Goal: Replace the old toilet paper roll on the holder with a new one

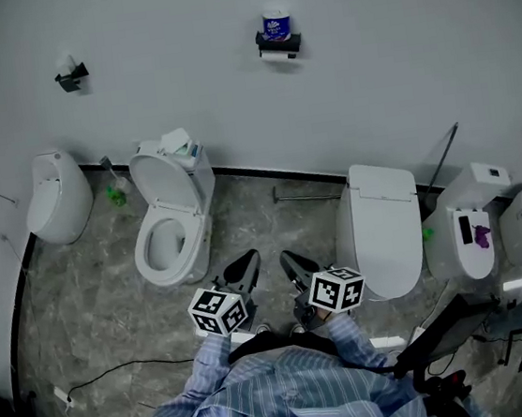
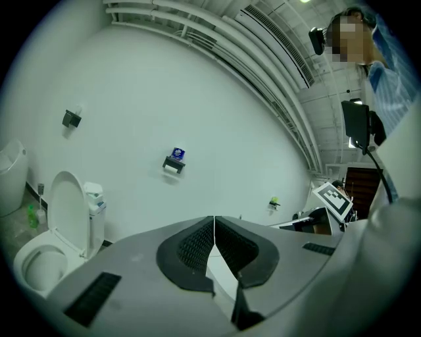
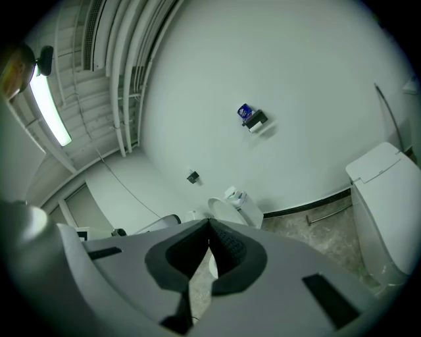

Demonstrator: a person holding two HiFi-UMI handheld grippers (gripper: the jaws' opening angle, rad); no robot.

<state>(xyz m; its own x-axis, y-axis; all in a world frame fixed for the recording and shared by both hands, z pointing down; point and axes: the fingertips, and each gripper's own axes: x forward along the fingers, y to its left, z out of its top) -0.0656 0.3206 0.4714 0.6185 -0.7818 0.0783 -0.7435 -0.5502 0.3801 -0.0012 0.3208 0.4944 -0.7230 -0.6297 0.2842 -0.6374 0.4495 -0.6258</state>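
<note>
Your right tongs (image 3: pixel 209 224) are closed on nothing and aimed at the white wall (image 3: pixel 316 79).
Their dark pads (image 3: pixel 227 245) meet at the tips with only air between them. High on the wall ahead you see the holder (image 3: pixel 256 121), with a blue-wrapped roll (image 3: pixel 245 111) standing on top. Lower left hangs a second small holder (image 3: pixel 193 176). Below it is an open-lidded toilet (image 3: pixel 227 209), and a closed toilet (image 3: pixel 381 197) stands at your right edge.

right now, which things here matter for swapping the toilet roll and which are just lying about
For the job: wall holder with the old roll; blue-wrapped roll on top of it; left gripper and right gripper, both shut, empty.
Just about: open toilet; closed toilet; second wall holder at left; green bottle; floor cable.
</note>
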